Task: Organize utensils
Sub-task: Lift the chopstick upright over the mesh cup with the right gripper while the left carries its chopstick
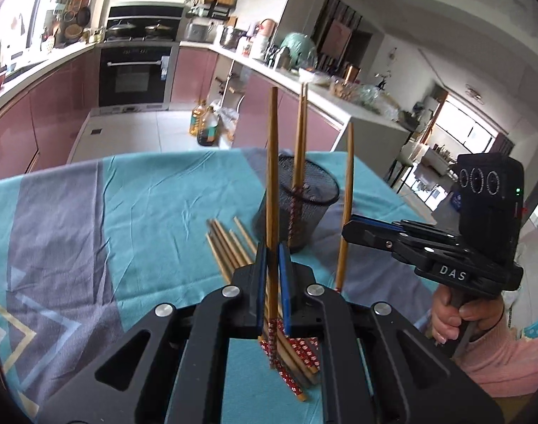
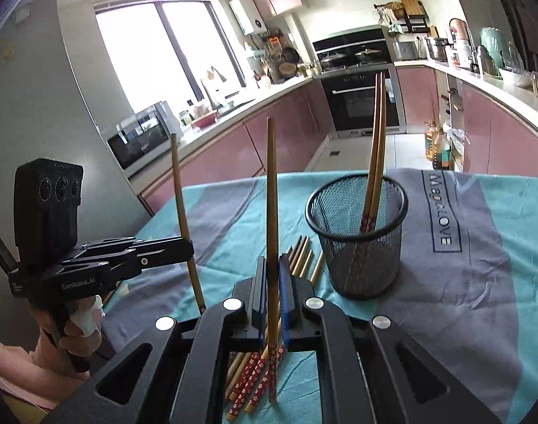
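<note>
With each gripper's jaws clamped on one upright chopstick, left gripper (image 1: 272, 282) and right gripper (image 2: 272, 293) should carry them tip-up over the mesh cup (image 2: 357, 233), beyond the loose chopsticks (image 2: 255, 378) on the surface, lowering patterned ends inside the rim before letting go.

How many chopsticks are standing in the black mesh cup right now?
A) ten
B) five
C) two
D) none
C: two chopsticks lean together inside the mesh cup, while each gripper holds one more and the rest lie on the tablecloth.
</note>
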